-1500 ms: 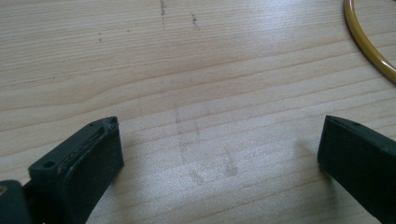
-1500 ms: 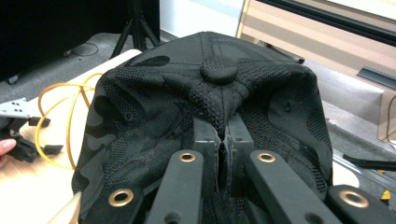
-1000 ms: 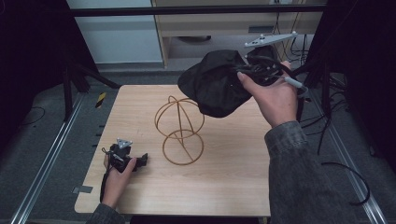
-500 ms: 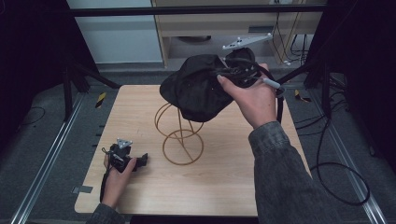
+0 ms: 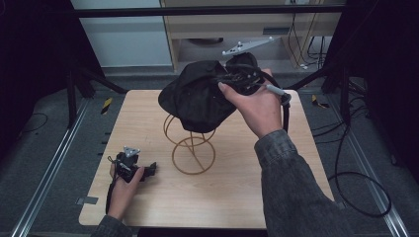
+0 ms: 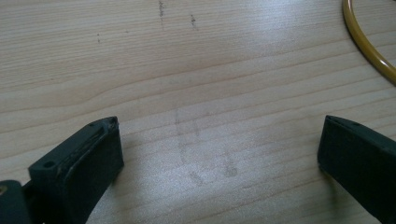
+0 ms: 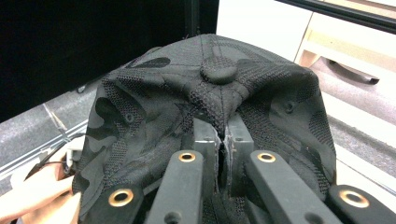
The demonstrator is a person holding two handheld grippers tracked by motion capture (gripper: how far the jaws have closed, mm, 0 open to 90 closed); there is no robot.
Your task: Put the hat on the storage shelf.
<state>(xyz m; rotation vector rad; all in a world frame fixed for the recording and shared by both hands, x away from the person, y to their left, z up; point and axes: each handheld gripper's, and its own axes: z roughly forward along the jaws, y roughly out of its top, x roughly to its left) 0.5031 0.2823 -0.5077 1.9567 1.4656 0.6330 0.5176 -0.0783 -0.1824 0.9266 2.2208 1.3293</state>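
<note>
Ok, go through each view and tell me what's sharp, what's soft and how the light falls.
High view: dim, dark surroundings, the black cap nearly featureless over the wire stand. Left gripper view: bright, even light on the table; jaws close and slightly soft. Right gripper view: cap weave and top button sharp, cabinet behind blurred.

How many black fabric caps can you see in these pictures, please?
1: the black fabric cap is pinched in the right gripper, held over the top of the golden wire stand on the wooden table. None other is visible.
</note>
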